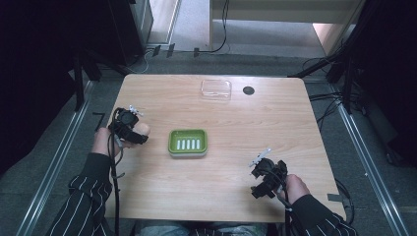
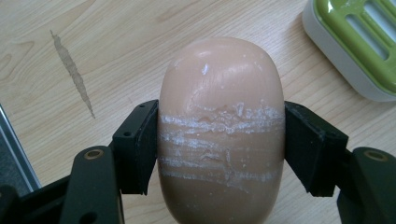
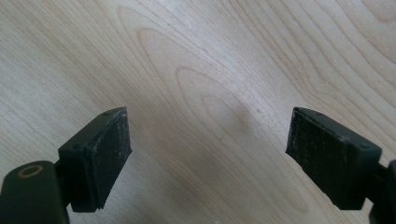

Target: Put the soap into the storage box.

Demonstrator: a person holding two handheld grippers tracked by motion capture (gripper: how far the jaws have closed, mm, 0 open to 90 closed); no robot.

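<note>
A peach oval bar of soap (image 2: pixel 222 126), scored with white scrape lines, sits between the jaws of my left gripper (image 2: pixel 222 149), which is shut on it. In the high view that left gripper (image 1: pixel 135 129) is at the table's left with the soap (image 1: pixel 143 128) poking out toward a green soap dish (image 1: pixel 188 142) at mid-table. The dish's corner (image 2: pixel 355 42) lies up and to the right in the left gripper view. My right gripper (image 1: pixel 260 164) hovers near the front right, and its jaws stand wide open over bare wood (image 3: pixel 208 140).
A clear plastic lid or box (image 1: pixel 216 89) lies at the table's far edge, beside a dark round hole (image 1: pixel 248 90). The wooden table (image 1: pixel 275 128) has bare surface around the dish. Cables and dark stands surround the table on the floor.
</note>
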